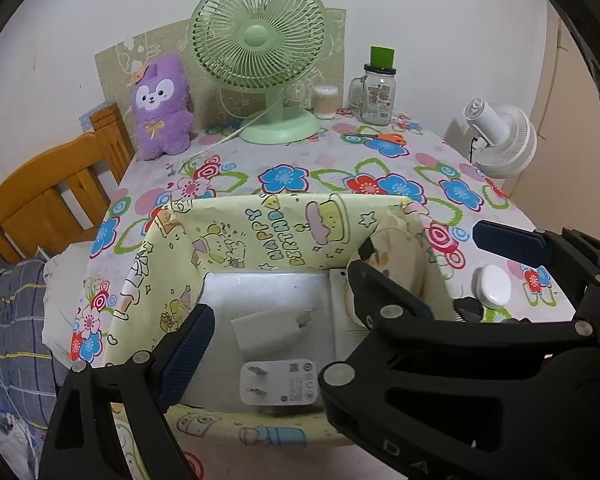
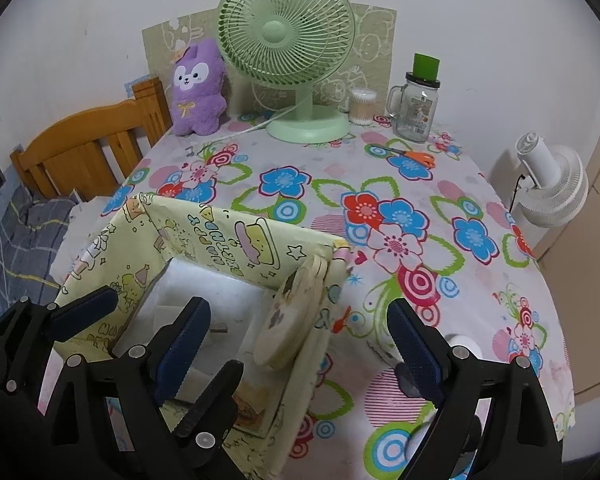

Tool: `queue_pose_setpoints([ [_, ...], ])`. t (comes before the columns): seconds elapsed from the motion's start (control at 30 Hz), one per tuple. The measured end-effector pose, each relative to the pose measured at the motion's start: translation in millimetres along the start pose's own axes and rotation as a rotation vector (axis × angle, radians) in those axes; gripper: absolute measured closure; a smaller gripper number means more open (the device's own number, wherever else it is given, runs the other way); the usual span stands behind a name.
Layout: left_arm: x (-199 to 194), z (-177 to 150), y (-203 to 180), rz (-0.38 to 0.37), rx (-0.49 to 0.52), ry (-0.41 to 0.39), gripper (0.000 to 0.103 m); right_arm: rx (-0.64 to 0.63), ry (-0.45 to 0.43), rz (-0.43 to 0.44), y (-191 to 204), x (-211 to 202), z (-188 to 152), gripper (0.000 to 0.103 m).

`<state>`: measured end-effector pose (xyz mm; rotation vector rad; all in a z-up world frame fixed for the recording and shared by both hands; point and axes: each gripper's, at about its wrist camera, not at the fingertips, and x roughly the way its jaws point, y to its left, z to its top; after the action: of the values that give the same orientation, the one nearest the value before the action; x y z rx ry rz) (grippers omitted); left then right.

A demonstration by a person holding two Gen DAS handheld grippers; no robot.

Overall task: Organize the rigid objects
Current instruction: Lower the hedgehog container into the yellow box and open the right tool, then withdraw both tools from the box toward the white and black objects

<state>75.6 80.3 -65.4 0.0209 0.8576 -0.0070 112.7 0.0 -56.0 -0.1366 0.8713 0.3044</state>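
Note:
A yellow "Happy Birthday" box stands open on the flowered table. Inside lie two white chargers, one flat and one with prongs showing, and a round cream object leans on its right wall. My left gripper is open and empty above the box. My right gripper is open and empty, one finger over the box, the other outside its right wall. The round cream object sits between its fingers. A white oval item and a dark item lie right of the box.
A green fan, purple plush, cotton-swab jar, glass mug jar with green lid and orange scissors stand at the back. A white fan is at the right edge. A wooden bed frame is left.

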Motion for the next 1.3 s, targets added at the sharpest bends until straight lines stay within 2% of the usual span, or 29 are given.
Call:
queue_pose_setpoints([
  [1.3, -41, 3, -79, -0.069, 0.068, -0.057, 0.01, 0.034, -0.044, -0.08, -69, -67, -20, 0.011],
])
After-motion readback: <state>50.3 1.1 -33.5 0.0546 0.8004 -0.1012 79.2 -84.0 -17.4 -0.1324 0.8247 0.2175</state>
